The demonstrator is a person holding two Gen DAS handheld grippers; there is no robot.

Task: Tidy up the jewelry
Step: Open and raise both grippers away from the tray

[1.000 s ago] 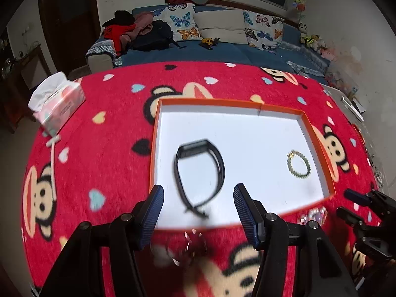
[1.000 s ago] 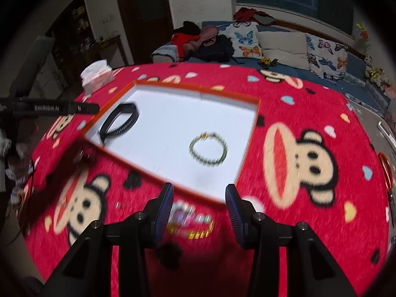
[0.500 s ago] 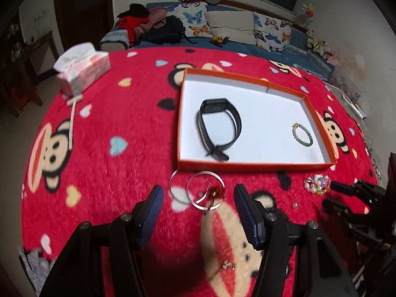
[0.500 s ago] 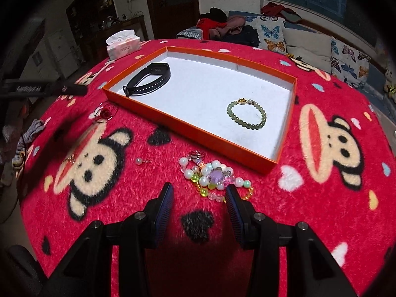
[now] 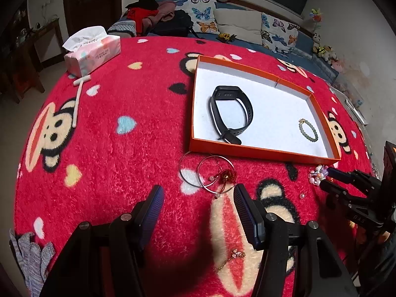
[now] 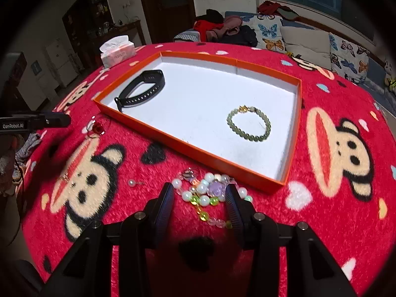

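An orange tray (image 5: 259,153) (image 6: 212,159) with a white floor holds a black wristband (image 5: 231,113) (image 6: 141,90) and a green bead bracelet (image 5: 308,130) (image 6: 248,123). Two silver hoop bangles with a red charm (image 5: 210,174) (image 6: 97,127) lie on the red blanket in front of the tray. My left gripper (image 5: 199,196) is open and empty just short of the hoops. A pile of pastel bead jewelry (image 6: 210,193) (image 5: 318,174) lies between the fingers of my open right gripper (image 6: 199,193). A small gold chain (image 5: 232,256) lies below the left gripper.
A tissue box (image 5: 92,50) (image 6: 117,50) stands at the blanket's far left. A loose pearl (image 6: 132,183) (image 5: 301,196) lies left of the bead pile. A grey cloth (image 5: 32,255) lies at the near left edge. A sofa (image 5: 237,24) with cushions lies behind.
Both grippers have pulled back from over the tray toward me. The hoops now lie ahead of the left gripper, and the bead pile lies between the right gripper's fingers.
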